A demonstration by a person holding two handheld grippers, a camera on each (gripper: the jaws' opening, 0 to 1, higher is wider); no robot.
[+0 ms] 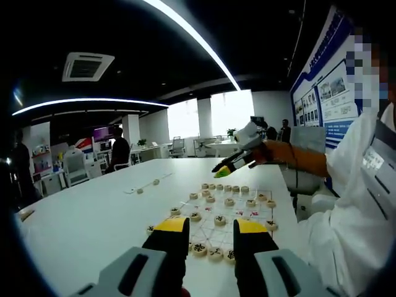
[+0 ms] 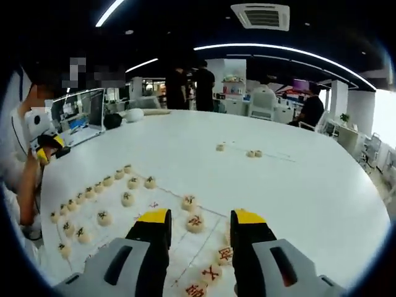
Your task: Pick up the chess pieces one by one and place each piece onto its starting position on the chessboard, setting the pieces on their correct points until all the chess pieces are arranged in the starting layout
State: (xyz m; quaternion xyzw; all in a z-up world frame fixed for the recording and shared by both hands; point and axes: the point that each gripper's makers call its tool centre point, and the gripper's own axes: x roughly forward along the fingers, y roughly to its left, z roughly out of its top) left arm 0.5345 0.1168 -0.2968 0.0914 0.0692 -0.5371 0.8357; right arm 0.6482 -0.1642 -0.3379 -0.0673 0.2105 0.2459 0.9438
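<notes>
A Chinese chess board lies on the white table with round wooden pieces on its points. My left gripper hovers open over the near edge with nothing between its fingers. Beyond the board a gloved hand holds my right gripper above the far row. In the right gripper view, my right gripper is open above red-marked pieces on the board. Black-marked pieces stand in rows to the left. The left gripper shows at the far left.
Loose pieces lie off the board further along the table, also seen as loose pieces. The person's white sleeve is at the right. A laptop and a dark object sit at the far edge. People and chairs stand behind.
</notes>
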